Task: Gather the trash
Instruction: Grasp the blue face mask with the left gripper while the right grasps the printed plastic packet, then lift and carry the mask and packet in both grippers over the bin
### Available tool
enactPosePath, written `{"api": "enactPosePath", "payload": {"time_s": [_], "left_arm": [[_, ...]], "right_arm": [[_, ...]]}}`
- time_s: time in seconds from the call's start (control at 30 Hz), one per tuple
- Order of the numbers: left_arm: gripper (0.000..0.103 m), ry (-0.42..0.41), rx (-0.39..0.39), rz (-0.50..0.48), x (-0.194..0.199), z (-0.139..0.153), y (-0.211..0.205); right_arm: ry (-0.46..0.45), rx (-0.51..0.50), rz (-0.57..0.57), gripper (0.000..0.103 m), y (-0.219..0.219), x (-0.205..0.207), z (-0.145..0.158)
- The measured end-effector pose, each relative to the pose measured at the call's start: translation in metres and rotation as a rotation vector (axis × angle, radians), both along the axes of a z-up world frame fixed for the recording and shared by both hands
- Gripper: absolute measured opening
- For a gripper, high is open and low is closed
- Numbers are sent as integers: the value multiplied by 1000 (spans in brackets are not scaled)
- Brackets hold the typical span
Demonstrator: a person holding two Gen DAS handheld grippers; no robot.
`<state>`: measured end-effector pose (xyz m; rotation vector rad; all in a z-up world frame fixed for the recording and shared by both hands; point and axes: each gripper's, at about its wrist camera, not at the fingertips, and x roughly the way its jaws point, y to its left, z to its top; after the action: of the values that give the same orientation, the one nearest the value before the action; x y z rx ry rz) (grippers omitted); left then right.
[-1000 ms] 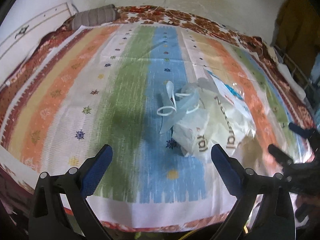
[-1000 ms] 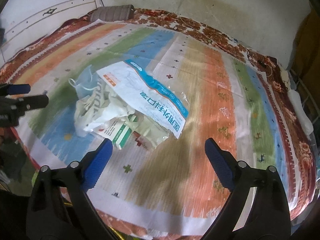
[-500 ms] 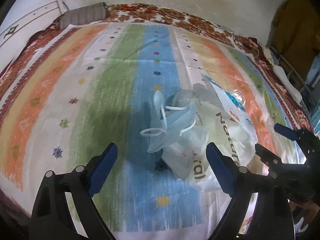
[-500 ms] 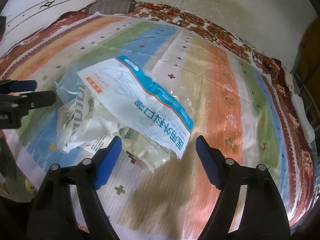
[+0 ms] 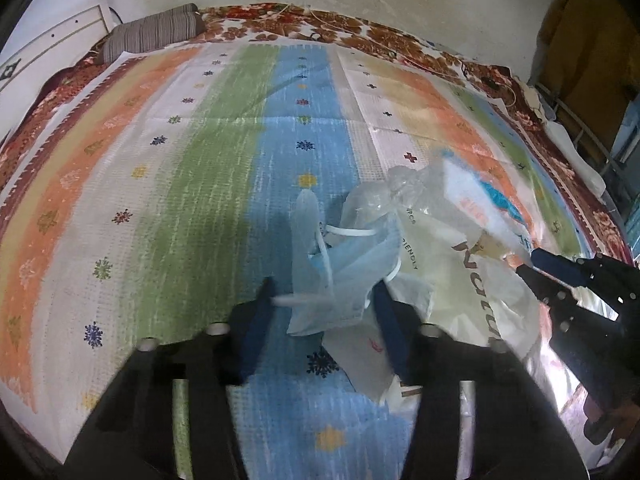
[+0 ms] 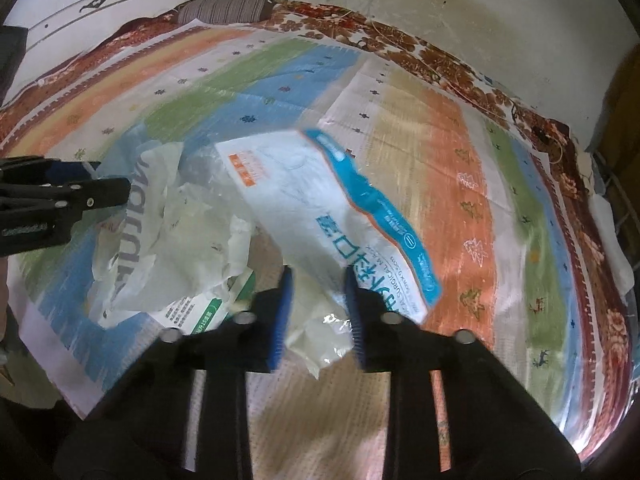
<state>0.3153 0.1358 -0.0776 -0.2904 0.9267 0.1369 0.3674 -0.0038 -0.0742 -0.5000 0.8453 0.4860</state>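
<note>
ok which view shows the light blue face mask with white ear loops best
Left wrist view: the light blue face mask with white ear loops lies crumpled between the left gripper fingers, loops visible. In the right wrist view I cannot make it out behind the white plastic bag.

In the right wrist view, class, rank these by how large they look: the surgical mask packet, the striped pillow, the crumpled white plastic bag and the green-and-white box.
1. crumpled white plastic bag and surgical mask packet: similar in apparent size, so no ranking between them.
2. striped pillow, though it is far from the camera.
3. green-and-white box, mostly hidden.
</note>
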Motion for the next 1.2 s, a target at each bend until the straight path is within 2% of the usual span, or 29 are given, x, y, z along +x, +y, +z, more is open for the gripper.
{"api": "enactPosePath", "payload": {"time_s": [0.03, 0.13, 0.23, 0.43, 0.53, 0.7, 0.83, 0.93, 1.0, 1.1, 1.2], "left_arm": [[26, 0, 1, 4, 1, 0, 0], [12, -1, -5, 8, 1, -1, 1], [5, -6, 3, 13, 1, 2, 2], [5, -6, 0, 36, 1, 12, 6], [4, 3, 27, 51, 0, 16, 6], [4, 8, 17, 59, 0, 29, 7], [4, -27, -5, 80, -10, 61, 1], [4, -57, -37, 63, -20, 74, -5], [4, -59, -14, 39, -24, 80, -9], [4, -77, -61, 31, -32, 83, -6], [4, -65, -54, 34, -37, 83, -6]], "right_arm": [[3, 1, -1, 9, -1, 1, -1], [22, 9, -15, 1, -5, 4, -4], [34, 37, -35, 0, -13, 8, -2], [72, 157, -71, 0, -29, 14, 13], [86, 199, -83, 0, -33, 15, 20], [83, 219, -79, 0, -36, 13, 29], [72, 220, -76, 0, -38, 10, 37], [64, 227, -83, 0, -42, 2, 45], [61, 233, -80, 0, -45, -6, 49], [55, 239, -70, 0, -49, -17, 56], [46, 253, -71, 0, -54, -27, 67]]}}
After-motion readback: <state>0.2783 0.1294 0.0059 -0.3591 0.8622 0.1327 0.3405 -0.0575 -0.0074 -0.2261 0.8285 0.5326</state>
